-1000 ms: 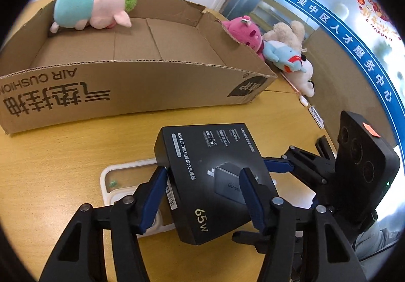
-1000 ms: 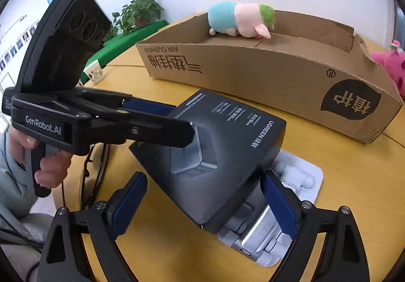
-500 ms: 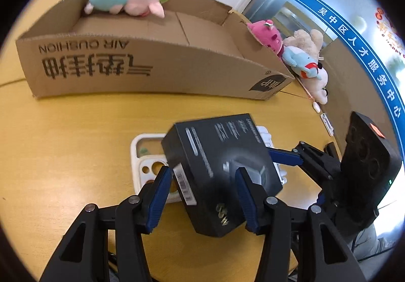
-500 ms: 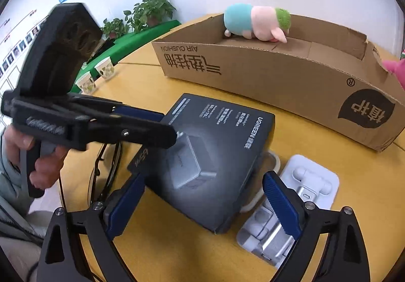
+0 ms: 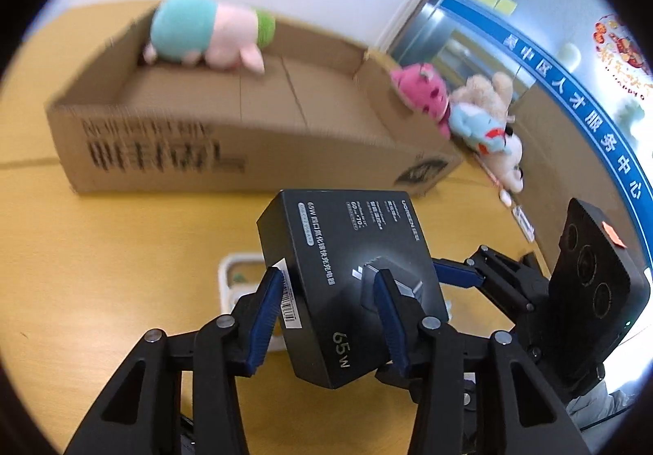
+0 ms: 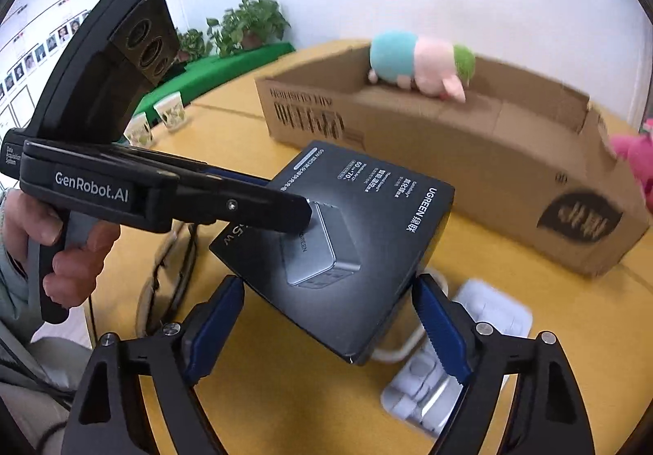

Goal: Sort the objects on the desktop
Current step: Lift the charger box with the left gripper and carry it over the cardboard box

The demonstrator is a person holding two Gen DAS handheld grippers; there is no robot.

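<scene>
A black charger box (image 5: 351, 283) hangs tilted above the yellow table (image 5: 102, 271). My left gripper (image 5: 326, 304) is shut on it: one blue pad (image 5: 265, 312) sits on the barcode side, the other on the printed face, and the jaws are closing further. In the right wrist view the charger box (image 6: 367, 234) has its near corner between the fingers of my right gripper (image 6: 326, 324). Those jaws are closing, with pad tips right at the box's edges, but I see no firm press. A hand (image 6: 61, 251) holds the left gripper (image 6: 302, 214).
A long cardboard box (image 5: 163, 153) lies behind with a teal-and-pink plush (image 5: 204, 34) inside. More plush toys (image 5: 469, 116) lie beyond its right end. A white phone case (image 5: 234, 279), a white packaged item (image 6: 469, 336) and glasses (image 6: 171, 251) lie under the charger box. Paper cups (image 6: 167, 116) stand at the far left.
The charger box has risen off the table and turned, corner now toward the right gripper. Both grippers' jaws have narrowed around it, and both hands have lifted slightly.
</scene>
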